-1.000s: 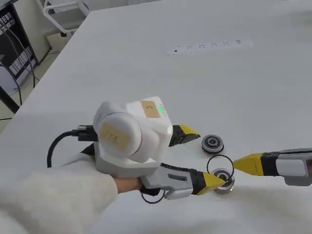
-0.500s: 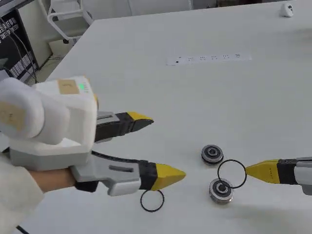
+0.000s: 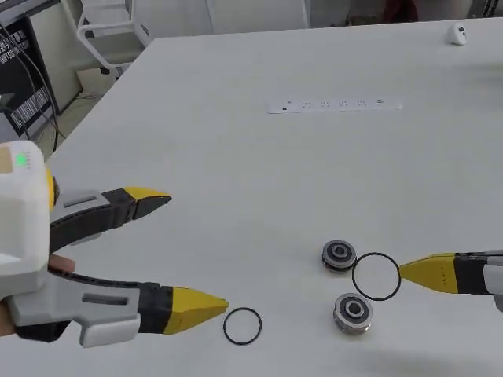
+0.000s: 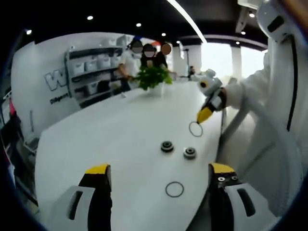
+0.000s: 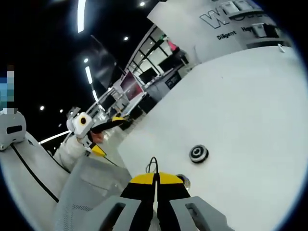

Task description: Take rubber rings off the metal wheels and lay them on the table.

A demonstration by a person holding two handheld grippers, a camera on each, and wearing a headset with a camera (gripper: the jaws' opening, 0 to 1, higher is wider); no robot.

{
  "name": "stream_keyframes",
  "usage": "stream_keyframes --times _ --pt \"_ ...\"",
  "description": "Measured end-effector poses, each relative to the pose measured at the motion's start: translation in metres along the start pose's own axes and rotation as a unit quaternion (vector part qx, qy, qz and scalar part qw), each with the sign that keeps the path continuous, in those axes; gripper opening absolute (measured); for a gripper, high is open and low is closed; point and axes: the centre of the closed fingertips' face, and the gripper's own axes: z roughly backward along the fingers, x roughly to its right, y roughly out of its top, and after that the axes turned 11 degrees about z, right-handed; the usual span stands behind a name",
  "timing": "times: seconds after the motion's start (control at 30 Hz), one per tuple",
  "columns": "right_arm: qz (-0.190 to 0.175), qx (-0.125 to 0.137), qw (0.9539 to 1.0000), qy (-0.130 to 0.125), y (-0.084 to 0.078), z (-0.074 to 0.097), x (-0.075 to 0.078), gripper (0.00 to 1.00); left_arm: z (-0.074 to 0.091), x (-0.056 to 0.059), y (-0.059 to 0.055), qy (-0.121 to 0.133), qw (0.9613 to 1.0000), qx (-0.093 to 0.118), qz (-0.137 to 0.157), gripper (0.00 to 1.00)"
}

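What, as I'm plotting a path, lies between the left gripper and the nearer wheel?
A loose rubber ring, flat on the table, seen in the head view.

You can read "Diligent" in small print beneath a big "W" on the white wall (image 5: 226,30); the remaining letters blur out.

2 wheels (image 3: 339,256): shiny metal. Rings (image 3: 242,325): matt rubber, smooth. Table top (image 3: 236,141): smooth, matt, slight sheen.
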Motion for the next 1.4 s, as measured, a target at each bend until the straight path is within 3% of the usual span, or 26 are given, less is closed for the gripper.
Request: stream_keyframes --times 0.13,0.33,0.6,0.83,1.03,1.4 --pt "0.01 -0.003 0.9999 0.003 0.004 -0.001 -0.006 0.0 0.009 -0.007 -0.009 0.023 0.9996 0.008 0.013 0.91" --pt "0.022 -0.012 0.9996 0.012 0.006 -0.004 -0.014 0.0 0.019 -0.006 -0.018 0.035 0.9987 0.017 0.033 0.97" --pt "0.031 -0.02 0.9988 0.032 0.009 -0.012 -0.025 0.0 0.022 0.007 -0.029 0.036 0.9982 0.015 0.045 1.0" --pt "0.036 -0.027 0.9979 0.047 0.009 -0.021 -0.032 0.0 0.027 0.014 -0.041 0.04 0.998 -0.002 0.049 1.0" --pt "0.043 -0.037 0.9966 0.059 0.008 -0.029 -0.038 0.0 0.029 0.014 -0.041 0.045 0.9975 0.001 0.054 0.95" --pt "0.051 -0.044 0.9951 0.072 0.01 -0.042 -0.044 0.0 0.028 0.02 -0.039 0.036 0.9974 0.005 0.062 0.98"
